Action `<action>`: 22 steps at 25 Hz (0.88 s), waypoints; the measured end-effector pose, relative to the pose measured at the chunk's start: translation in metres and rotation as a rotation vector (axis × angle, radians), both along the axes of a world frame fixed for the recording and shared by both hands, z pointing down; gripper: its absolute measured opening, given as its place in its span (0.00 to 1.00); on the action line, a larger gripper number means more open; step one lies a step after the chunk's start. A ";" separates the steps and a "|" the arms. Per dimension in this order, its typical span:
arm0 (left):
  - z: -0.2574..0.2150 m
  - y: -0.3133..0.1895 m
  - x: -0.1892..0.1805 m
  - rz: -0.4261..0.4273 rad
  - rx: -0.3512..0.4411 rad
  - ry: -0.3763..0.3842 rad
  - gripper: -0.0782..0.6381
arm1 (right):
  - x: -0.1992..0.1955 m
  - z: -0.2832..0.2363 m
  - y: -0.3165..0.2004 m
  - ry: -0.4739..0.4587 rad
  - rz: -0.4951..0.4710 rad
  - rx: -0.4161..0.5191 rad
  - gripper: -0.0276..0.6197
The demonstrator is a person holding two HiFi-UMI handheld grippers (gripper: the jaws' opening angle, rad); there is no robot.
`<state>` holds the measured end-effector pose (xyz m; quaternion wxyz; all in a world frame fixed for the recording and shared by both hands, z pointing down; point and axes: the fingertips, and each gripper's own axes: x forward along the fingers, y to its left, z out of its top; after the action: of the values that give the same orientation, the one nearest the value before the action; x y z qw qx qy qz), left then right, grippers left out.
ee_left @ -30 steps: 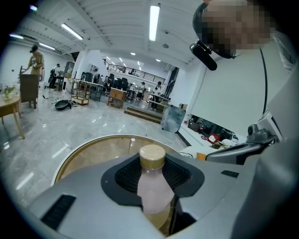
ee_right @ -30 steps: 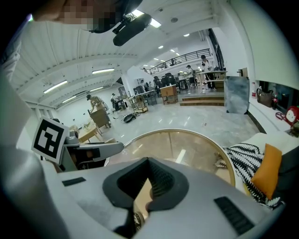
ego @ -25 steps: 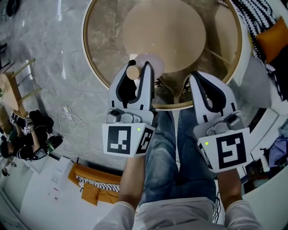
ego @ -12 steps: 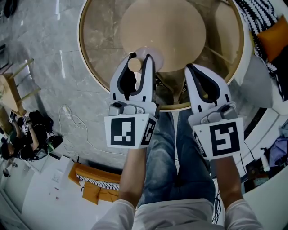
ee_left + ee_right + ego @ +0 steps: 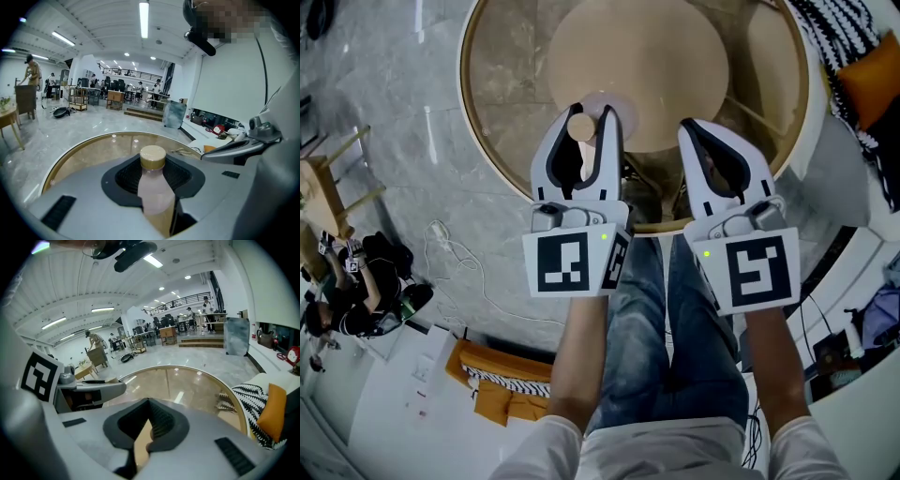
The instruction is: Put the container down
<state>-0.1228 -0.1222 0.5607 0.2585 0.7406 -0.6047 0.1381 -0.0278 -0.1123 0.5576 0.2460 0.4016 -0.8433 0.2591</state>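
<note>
Head view: my left gripper (image 5: 586, 120) pinches the container (image 5: 579, 126), a pale bottle with a tan cap, over the near rim of the round glass table (image 5: 511, 66). My right gripper (image 5: 701, 133) hangs just beside it.

Left gripper view: the bottle stands upright between my jaws. This close to the edge, letting go before its base sits flat could topple it off the rim.

Right gripper view: these jaws are pressed together on nothing.

My jaws hide the bottle's base in every view, so I cannot tell whether it touches the glass.
</note>
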 end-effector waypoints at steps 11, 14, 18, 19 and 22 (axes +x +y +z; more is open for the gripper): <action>0.013 -0.010 0.004 -0.001 0.008 -0.024 0.31 | -0.008 0.012 0.000 0.015 -0.028 0.034 0.07; 0.016 -0.011 0.004 0.001 0.005 -0.032 0.31 | -0.008 0.016 -0.004 0.019 -0.017 0.039 0.07; 0.018 -0.012 0.006 0.004 0.004 -0.037 0.31 | -0.008 0.014 -0.007 0.006 -0.019 0.038 0.07; 0.019 -0.013 0.006 0.005 0.007 -0.039 0.31 | -0.008 0.014 -0.007 0.006 -0.023 0.041 0.07; 0.020 -0.015 0.007 0.006 0.013 -0.043 0.31 | -0.007 0.016 -0.009 0.012 -0.021 0.046 0.07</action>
<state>-0.1160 -0.1373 0.5809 0.2401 0.7408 -0.6089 0.1509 -0.0350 -0.1214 0.5740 0.2443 0.3999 -0.8517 0.2346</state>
